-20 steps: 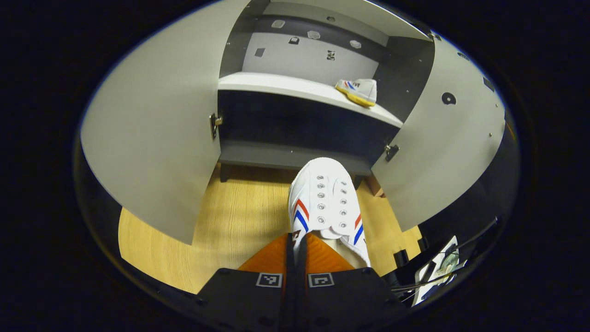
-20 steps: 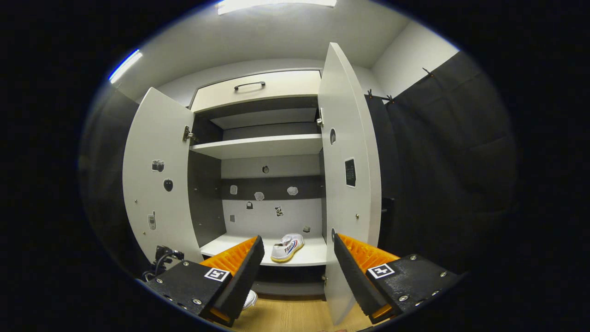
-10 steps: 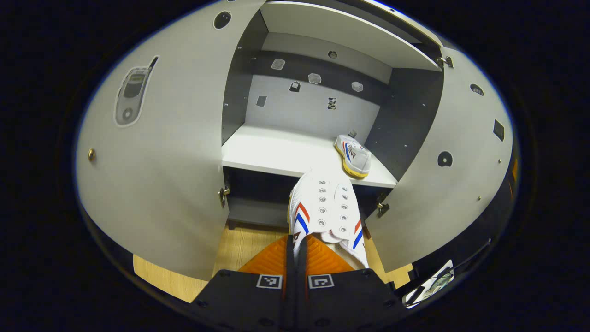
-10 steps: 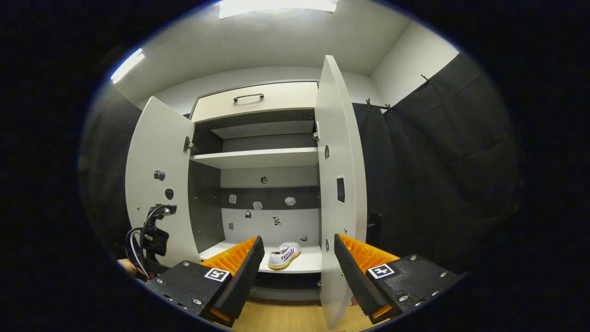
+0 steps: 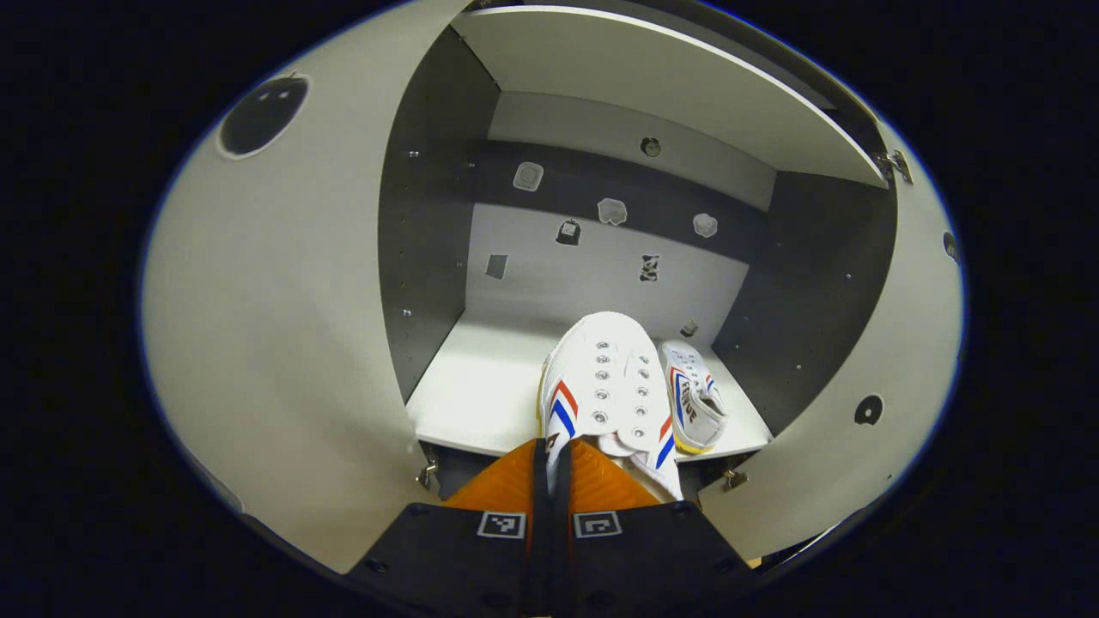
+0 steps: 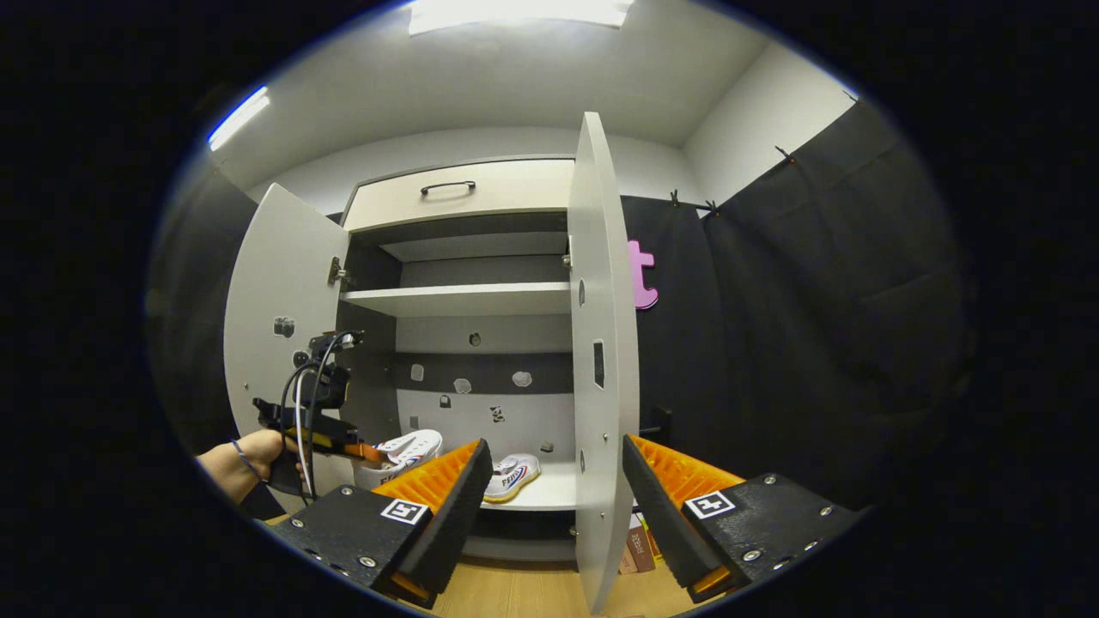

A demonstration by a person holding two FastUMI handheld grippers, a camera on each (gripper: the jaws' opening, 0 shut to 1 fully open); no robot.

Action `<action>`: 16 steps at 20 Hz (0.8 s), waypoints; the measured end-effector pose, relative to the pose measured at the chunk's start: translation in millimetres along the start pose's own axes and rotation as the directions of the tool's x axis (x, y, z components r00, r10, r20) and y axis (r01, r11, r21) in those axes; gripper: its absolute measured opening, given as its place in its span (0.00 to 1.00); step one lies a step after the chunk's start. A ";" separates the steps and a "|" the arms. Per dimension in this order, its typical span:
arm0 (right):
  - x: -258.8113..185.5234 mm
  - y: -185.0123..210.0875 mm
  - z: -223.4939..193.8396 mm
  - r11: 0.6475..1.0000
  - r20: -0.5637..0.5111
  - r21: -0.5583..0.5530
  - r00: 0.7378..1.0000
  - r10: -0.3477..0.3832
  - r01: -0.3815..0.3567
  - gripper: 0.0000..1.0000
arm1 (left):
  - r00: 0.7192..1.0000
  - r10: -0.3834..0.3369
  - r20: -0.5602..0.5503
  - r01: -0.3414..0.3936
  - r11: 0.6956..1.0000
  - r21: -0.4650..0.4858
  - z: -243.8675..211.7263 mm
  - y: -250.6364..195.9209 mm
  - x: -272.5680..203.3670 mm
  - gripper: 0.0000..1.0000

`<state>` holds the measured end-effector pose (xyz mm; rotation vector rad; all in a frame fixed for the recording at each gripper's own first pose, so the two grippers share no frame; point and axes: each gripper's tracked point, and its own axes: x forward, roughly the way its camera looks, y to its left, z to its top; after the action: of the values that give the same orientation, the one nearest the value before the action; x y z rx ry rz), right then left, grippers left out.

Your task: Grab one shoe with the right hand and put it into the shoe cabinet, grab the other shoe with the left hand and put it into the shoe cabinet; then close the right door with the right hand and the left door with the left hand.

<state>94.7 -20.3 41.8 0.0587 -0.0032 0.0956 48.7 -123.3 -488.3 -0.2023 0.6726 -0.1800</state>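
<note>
Left gripper view: the left gripper [image 5: 550,446] sits at bottom centre, its two fingers pinched tight on the heel end of a white shoe [image 5: 605,386] with red and blue stripes. The held shoe points toward the open shoe cabinet [image 5: 429,249], its toe over the front of the lower shelf [image 5: 481,390]. Just right of it, a second shoe [image 5: 694,396] lies on that shelf near the right inner wall, toe pointing inward. The left door [image 5: 258,343] fills the left of the frame, the right door [image 5: 884,403] the lower right; both stand open.

Right gripper view: the right gripper [image 6: 556,498] is at the bottom of the frame, fingers spread wide apart with nothing between them, aimed level at the cabinet from farther back. At lower left, a person's hand [image 6: 249,455] reaches in from the edge, holding the other gripper level, the shoe in it just in front of the lower shelf. The right door stands edge-on at centre, running from the upper middle to the bottom of the frame. The shelved shoe shows between the spread fingers.
</note>
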 end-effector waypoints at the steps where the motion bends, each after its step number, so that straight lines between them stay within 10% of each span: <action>1: 0.0 -3.7 -0.7 1.000 -0.002 -0.004 1.000 -0.011 0.011 0.93 | 1.000 0.000 -0.004 0.000 1.000 -0.006 0.0 0.6 0.2 0.06; 16: -8.8 -41.0 -20.2 0.994 -0.058 -0.001 0.993 -0.106 0.106 0.93 | 0.989 -0.028 -0.144 0.021 0.999 -0.048 -25.8 -4.0 20.9 0.07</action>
<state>89.9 -60.7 19.2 0.0583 0.0575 -0.0092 48.0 -135.3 -519.5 -0.2442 0.8196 -0.2044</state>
